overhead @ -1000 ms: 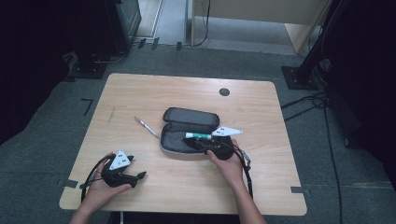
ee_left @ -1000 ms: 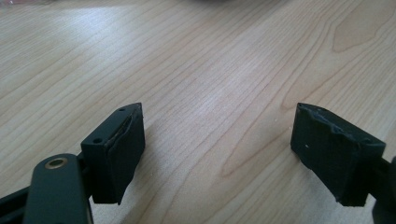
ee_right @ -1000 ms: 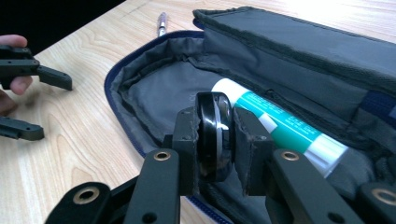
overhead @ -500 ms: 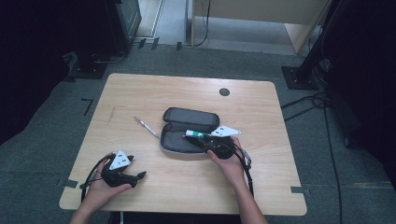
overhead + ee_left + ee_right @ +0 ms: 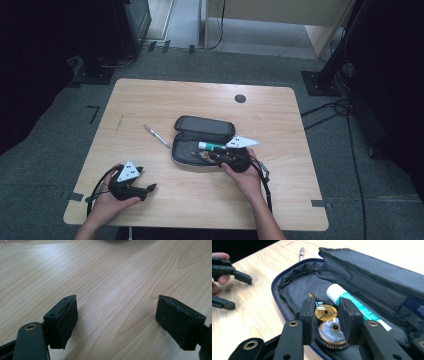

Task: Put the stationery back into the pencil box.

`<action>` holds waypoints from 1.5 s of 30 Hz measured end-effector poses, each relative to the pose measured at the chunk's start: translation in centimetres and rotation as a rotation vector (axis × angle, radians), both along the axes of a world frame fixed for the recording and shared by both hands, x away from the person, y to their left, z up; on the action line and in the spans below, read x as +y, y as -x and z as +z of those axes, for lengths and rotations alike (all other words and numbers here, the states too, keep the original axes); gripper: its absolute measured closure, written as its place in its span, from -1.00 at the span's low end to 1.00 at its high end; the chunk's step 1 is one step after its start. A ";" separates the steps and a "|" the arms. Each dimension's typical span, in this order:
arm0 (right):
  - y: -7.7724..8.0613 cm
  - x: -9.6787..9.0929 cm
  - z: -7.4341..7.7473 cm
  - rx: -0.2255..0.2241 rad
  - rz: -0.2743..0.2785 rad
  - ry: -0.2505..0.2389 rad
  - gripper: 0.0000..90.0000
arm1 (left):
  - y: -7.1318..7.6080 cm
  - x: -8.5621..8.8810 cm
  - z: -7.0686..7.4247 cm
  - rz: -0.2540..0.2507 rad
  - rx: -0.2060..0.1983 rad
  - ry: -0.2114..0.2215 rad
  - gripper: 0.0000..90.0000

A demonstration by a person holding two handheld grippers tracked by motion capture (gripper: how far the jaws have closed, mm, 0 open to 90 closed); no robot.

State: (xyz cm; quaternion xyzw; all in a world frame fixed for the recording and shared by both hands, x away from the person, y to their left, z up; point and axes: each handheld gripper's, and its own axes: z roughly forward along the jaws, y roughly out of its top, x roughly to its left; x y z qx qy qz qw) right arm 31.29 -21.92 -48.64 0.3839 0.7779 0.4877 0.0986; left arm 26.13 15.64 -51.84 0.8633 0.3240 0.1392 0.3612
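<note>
An open dark pencil case [image 5: 202, 125] [image 5: 367, 267] lies mid-table. Inside it are a white glue stick with a green label [image 5: 211, 146] [image 5: 352, 302] and a correction tape with gold and silver wheels [image 5: 325, 311]. My right gripper [image 5: 212, 157] [image 5: 327, 303] reaches into the case. Its jaws have just been opening a little. They stand close on either side of the correction tape, which rests in the case. My left gripper [image 5: 148, 191] [image 5: 116, 320] [image 5: 234, 291] lies open on the bare wood at the front left, with nothing between its jaws.
A thin pen [image 5: 156, 136] [image 5: 301, 252] lies on the table [image 5: 150, 100] left of the case. A dark round grommet [image 5: 240, 98] sits near the far edge. Cables trail from both grippers. Dark stands and cables lie on the floor around the table.
</note>
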 end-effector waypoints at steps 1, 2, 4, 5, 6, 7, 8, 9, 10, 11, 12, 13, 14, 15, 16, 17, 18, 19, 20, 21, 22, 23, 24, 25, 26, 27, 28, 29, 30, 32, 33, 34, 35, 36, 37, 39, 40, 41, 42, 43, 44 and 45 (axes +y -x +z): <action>0.1 0.0 0.0 0.004 0.001 -0.003 0.46 | 0.0 0.0 0.0 0.000 0.000 0.001 -0.59; 0.1 0.0 0.0 0.003 0.002 -0.003 0.45 | 0.0 0.0 0.0 0.000 -0.001 0.001 -0.59; 0.2 0.0 -0.1 0.003 0.001 0.006 0.46 | 0.0 0.0 0.0 0.000 0.000 0.001 -0.59; 0.2 0.0 -0.1 0.000 -0.003 0.009 0.47 | 0.0 0.0 0.0 0.002 0.000 0.000 -0.59; 0.4 -0.1 0.0 0.002 -0.011 0.003 0.48 | 0.0 0.0 0.0 0.004 0.000 0.000 -0.59; 0.4 -0.2 0.1 -0.003 -0.015 -0.002 0.48 | 0.0 0.0 0.0 0.005 0.001 0.001 -0.58; 0.5 -0.2 0.1 -0.005 -0.017 -0.009 0.48 | -0.1 0.1 0.0 0.008 0.002 0.004 -0.58; 0.6 -0.4 0.3 -0.012 -0.020 -0.014 0.48 | -0.1 0.1 0.0 0.011 0.004 0.010 -0.56; 0.7 -0.4 0.4 -0.017 -0.026 -0.018 0.47 | -0.2 0.2 0.1 0.013 0.006 0.011 -0.55; 0.8 -0.5 0.5 -0.021 -0.028 -0.021 0.45 | -0.2 0.3 0.1 0.022 0.008 0.018 -0.53; 1.0 -0.7 0.7 -0.031 -0.030 -0.025 0.43 | -0.3 0.3 0.1 0.029 0.008 0.026 -0.50; 1.2 -0.8 0.8 -0.036 -0.036 -0.032 0.40 | -0.4 0.4 0.1 0.032 0.006 0.024 -0.48; 1.4 -1.0 0.9 -0.041 -0.041 -0.041 0.37 | -0.4 0.3 0.1 0.036 0.003 0.028 -0.47; 1.6 -1.2 1.0 -0.043 -0.051 -0.045 0.32 | -0.4 0.3 0.2 0.040 -0.003 0.027 -0.46; 1.8 -1.5 1.1 -0.049 -0.062 -0.049 0.27 | -0.4 0.3 0.2 0.043 -0.007 0.030 -0.46; 2.0 -1.7 1.1 -0.056 -0.077 -0.050 0.23 | -0.5 0.3 0.3 0.048 -0.010 0.034 -0.45; 2.2 -2.0 1.2 -0.060 -0.092 -0.055 0.20 | -0.6 0.3 0.4 0.058 -0.011 0.038 -0.44; 2.5 -2.3 1.2 -0.063 -0.106 -0.060 0.15 | -0.7 0.4 0.5 0.070 -0.012 0.048 -0.42; 2.7 -2.6 1.2 -0.067 -0.122 -0.058 0.08 | -0.9 0.5 0.7 0.086 -0.008 0.060 -0.38; 3.0 -2.9 1.2 -0.074 -0.145 -0.051 0.03 | -1.0 0.5 0.8 0.100 -0.007 0.064 -0.36; 3.3 -3.2 1.2 -0.075 -0.158 -0.048 0.01 | -1.1 0.5 0.8 0.115 -0.012 0.058 -0.35; 3.5 -3.5 1.2 -0.076 -0.171 -0.048 -0.04 | -1.3 0.6 0.9 0.133 -0.020 0.053 -0.33; 3.7 -3.8 1.2 -0.077 -0.192 -0.044 -0.10 | -1.5 0.6 1.1 0.149 -0.021 0.054 -0.32; 3.9 -4.2 1.1 -0.079 -0.209 -0.040 -0.14 | -1.7 0.7 1.2 0.162 -0.020 0.063 -0.32; 4.1 -4.6 1.1 -0.079 -0.229 -0.033 -0.25 | -2.0 0.8 1.4 0.178 -0.020 0.070 -0.31; 4.3 -5.0 1.0 -0.075 -0.266 -0.012 -0.37 | -2.2 0.8 1.6 0.188 -0.017 0.074 -0.30; 4.4 -5.3 0.9 -0.073 -0.286 0.000 -0.41 | -2.4 0.8 1.7 0.198 -0.015 0.078 -0.30; 4.6 -5.7 0.7 -0.063 -0.303 0.009 -0.48 | -2.7 0.8 1.8 0.208 -0.015 0.076 -0.30; 4.7 -6.0 0.6 -0.057 -0.324 0.019 -0.56 | -3.0 0.7 2.0 0.222 -0.014 0.072 -0.29; 5.0 -6.6 0.3 -0.048 -0.350 0.042 -0.68 | -3.5 0.5 2.2 0.245 -0.013 0.071 -0.29; 5.1 -6.8 0.2 -0.043 -0.361 0.052 -0.71 | -3.7 0.4 2.3 0.260 -0.011 0.070 -0.29; 5.2 -7.0 0.1 -0.041 -0.372 0.062 -0.76 | -4.0 0.3 2.3 0.279 -0.010 0.066 -0.29; 5.2 -7.2 -0.1 -0.041 -0.381 0.070 -0.85 | -4.3 0.1 2.4 0.307 -0.004 0.074 -0.29; 5.3 -7.5 -0.2 -0.030 -0.391 0.077 -0.96 | -4.5 0.1 2.5 0.323 -0.001 0.087 -0.29; 5.4 -7.6 -0.3 -0.026 -0.398 0.083 -1.00 | -4.8 0.0 2.5 0.342 0.008 0.096 -0.29; 5.6 -8.0 -0.6 -0.025 -0.422 0.103 -1.00 | -5.4 -0.1 2.6 0.373 0.015 0.087 -0.28; 5.7 -8.4 -0.8 -0.024 -0.433 0.113 -1.00 | -5.6 -0.2 2.7 0.381 0.016 0.083 -0.28; 5.8 -8.6 -0.9 -0.020 -0.441 0.122 -1.00 | -5.8 -0.3 2.7 0.388 0.015 0.074 -0.28; 5.8 -8.9 -1.1 -0.017 -0.451 0.131 -1.00 | -6.0 -0.3 2.7 0.393 0.015 0.066 -0.29; 5.9 -9.2 -1.3 -0.018 -0.458 0.147 -1.00 | -6.2 -0.4 2.8 0.397 0.017 0.060 -0.29; 6.0 -9.4 -1.4 -0.016 -0.468 0.161 -1.00 | -6.4 -0.5 2.8 0.402 0.019 0.059 -0.29; 6.1 -9.6 -1.6 -0.018 -0.474 0.176 -1.00 | -6.6 -0.6 2.9 0.405 0.019 0.057 -0.29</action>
